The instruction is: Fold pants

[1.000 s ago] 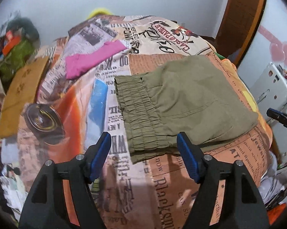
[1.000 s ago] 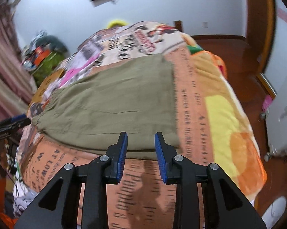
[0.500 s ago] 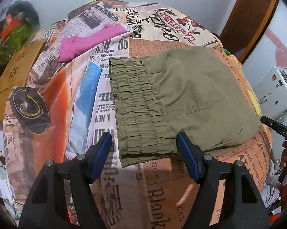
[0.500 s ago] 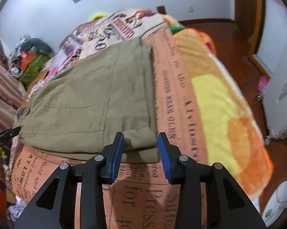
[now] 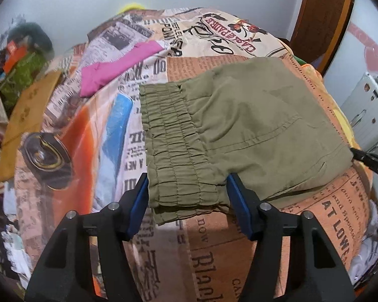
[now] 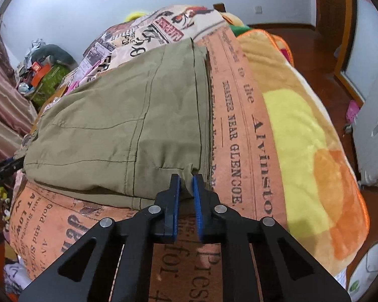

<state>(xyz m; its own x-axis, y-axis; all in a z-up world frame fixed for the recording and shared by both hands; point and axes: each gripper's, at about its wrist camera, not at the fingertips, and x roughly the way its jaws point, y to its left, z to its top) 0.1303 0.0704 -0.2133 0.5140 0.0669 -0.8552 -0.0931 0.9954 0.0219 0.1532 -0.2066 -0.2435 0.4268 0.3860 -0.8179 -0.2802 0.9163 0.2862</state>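
Observation:
Olive green pants (image 5: 239, 130) lie folded on a bed with a newspaper-print cover. My left gripper (image 5: 187, 202) is open, its blue pads on either side of the near corner of the elastic waistband (image 5: 174, 151). My right gripper (image 6: 186, 193) is shut on the near corner of the pants' folded end (image 6: 189, 171); the pants (image 6: 128, 118) stretch away from it to the left. The tip of the right gripper shows at the right edge of the left wrist view (image 5: 372, 161). The left gripper's tip shows at the left edge of the right wrist view (image 6: 2, 168).
A pink garment (image 5: 118, 68) lies on the bed beyond the waistband. A yellow and orange blanket (image 6: 307, 138) covers the bed's right side. A cluttered pile (image 5: 20, 60) sits at far left. A white appliance (image 5: 365, 115) stands right of the bed on the wooden floor (image 6: 314, 58).
Both grippers moved in to the pants' near edge. The right gripper closed on the folded corner. The left gripper stayed open and now straddles the waistband corner.

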